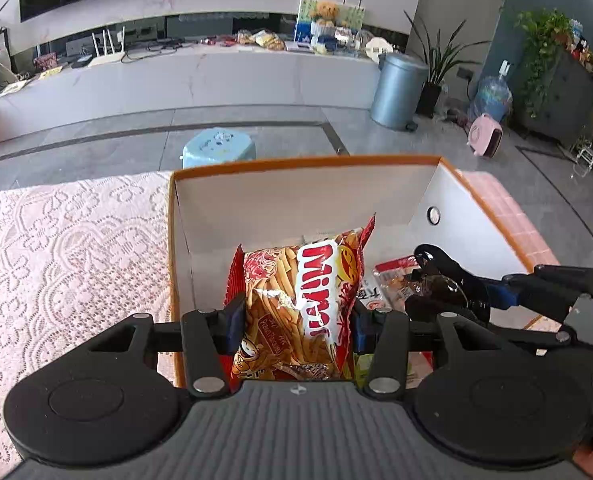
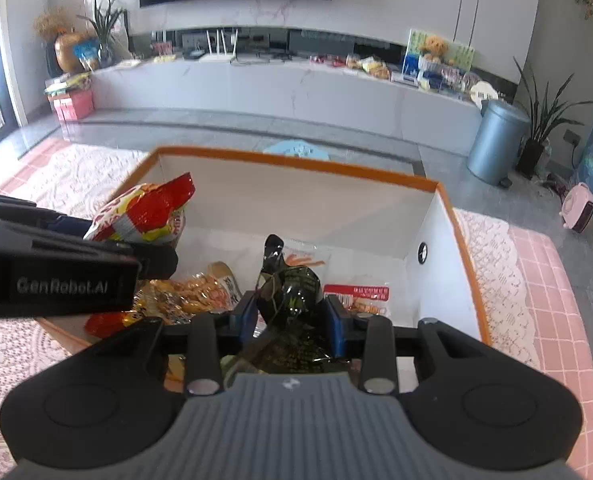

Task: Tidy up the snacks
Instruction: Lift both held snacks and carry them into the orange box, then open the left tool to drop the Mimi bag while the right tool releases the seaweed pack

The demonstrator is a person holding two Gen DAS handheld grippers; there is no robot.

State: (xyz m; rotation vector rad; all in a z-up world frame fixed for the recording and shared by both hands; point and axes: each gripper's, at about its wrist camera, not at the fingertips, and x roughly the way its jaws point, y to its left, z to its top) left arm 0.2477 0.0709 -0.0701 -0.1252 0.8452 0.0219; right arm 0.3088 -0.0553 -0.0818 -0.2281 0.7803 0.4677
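Fingers of both grippers clamp snacks over the orange-rimmed box [image 1: 304, 163]: left gripper [image 1: 294, 326] on Mimi bag [image 1: 296, 304], right gripper [image 2: 288, 316] on dark packet [image 2: 292, 292]; lower each clear of the other, then release.

Both fisheye cameras look forward and down from close above the near edge of the orange-rimmed box [image 1: 304, 162], facing the far TV wall. The left wrist view sits over the box's left side, the right wrist view further right. They share the box interior, trash bin [image 2: 496, 140] and lace cloth [image 1: 68, 248].
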